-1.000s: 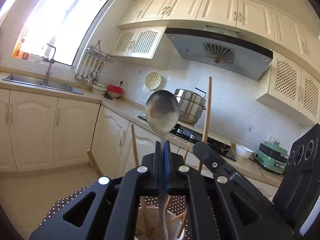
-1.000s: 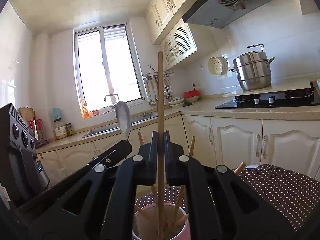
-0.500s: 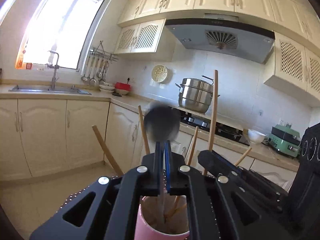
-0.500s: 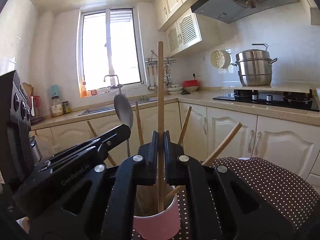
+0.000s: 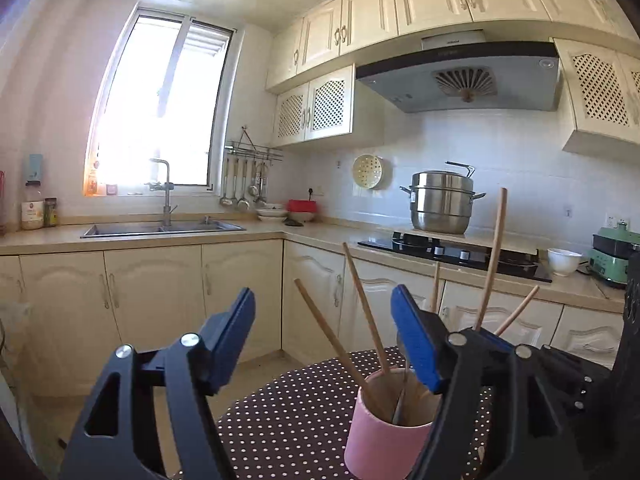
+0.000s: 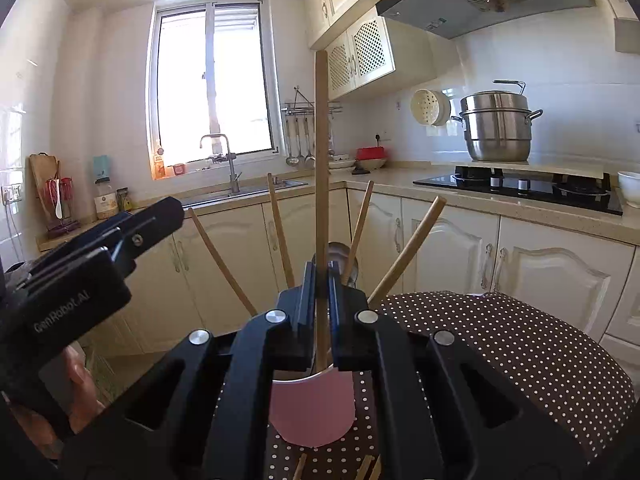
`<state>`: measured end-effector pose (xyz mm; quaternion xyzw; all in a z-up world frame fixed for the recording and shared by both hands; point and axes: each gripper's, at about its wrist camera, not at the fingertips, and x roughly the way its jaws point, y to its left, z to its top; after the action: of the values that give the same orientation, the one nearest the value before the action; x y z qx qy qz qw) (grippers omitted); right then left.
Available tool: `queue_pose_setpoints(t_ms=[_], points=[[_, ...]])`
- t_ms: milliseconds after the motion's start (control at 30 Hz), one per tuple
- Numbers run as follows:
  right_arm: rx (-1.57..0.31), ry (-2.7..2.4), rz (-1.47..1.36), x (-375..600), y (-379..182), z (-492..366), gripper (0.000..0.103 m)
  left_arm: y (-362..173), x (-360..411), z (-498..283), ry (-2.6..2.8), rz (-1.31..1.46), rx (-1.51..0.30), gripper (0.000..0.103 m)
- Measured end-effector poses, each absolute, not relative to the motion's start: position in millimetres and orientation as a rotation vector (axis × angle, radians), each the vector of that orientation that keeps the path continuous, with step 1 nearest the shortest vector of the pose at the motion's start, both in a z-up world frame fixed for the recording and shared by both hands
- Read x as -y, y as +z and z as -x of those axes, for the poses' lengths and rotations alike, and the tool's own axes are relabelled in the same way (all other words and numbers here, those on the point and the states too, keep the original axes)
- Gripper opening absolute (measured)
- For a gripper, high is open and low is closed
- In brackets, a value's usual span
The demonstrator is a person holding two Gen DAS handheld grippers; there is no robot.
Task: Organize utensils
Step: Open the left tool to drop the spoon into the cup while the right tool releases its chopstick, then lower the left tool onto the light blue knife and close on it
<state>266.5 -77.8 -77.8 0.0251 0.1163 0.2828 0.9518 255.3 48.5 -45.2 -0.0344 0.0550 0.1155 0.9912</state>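
The pink cup [image 5: 386,432] stands on the dotted table [image 5: 288,412], and every place here is taken from it. Several chopsticks [image 5: 362,312] lean out of it, with a metal spoon [image 5: 400,404] among them, bowl up.

The left tool [image 5: 324,340] is just beside the cup, on its window side. Its jaws are opening and nothing lies between the blue pads [image 5: 234,332]. The right tool [image 6: 320,300] sits directly in front of the cup, clenched on one upright chopstick [image 6: 321,160] whose lower end reaches into the cup's mouth.

Risks, as I judge them: letting go while the stick is tilted could send it against the leaning ones and flip one out over the rim. Pushing down with the grip still tight could tip the light cup. The left tool, so near, could knock the cup or the fanned sticks as it draws off.

The left view shows the inside of the cup and the spoon's handle. The right view hides that behind its own jaws, but shows the grip on the stick, the spoon's bowl [image 6: 340,258], loose sticks [image 6: 300,466] on the table in front of the cup, and a hand [image 6: 80,392] carrying the left tool.
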Motion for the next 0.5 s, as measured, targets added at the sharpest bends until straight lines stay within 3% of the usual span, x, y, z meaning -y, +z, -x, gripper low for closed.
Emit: queue_pose_setpoints(t_ms=[333,433,500], points=[[-0.282,0.529,-0.024,71,-80,-255,0.008,-32,-61,-217,0.256,0.064,-0.114,0.075],[-0.283,0.514,-0.023,71,-78,-248,0.022,-30,-63,-209,0.245,0.069,-0.118,0.076],[-0.275,0.506,-0.032,74,-75,-242,0.039,-29,-63,-203,0.241,0.066,-0.121,0.076]])
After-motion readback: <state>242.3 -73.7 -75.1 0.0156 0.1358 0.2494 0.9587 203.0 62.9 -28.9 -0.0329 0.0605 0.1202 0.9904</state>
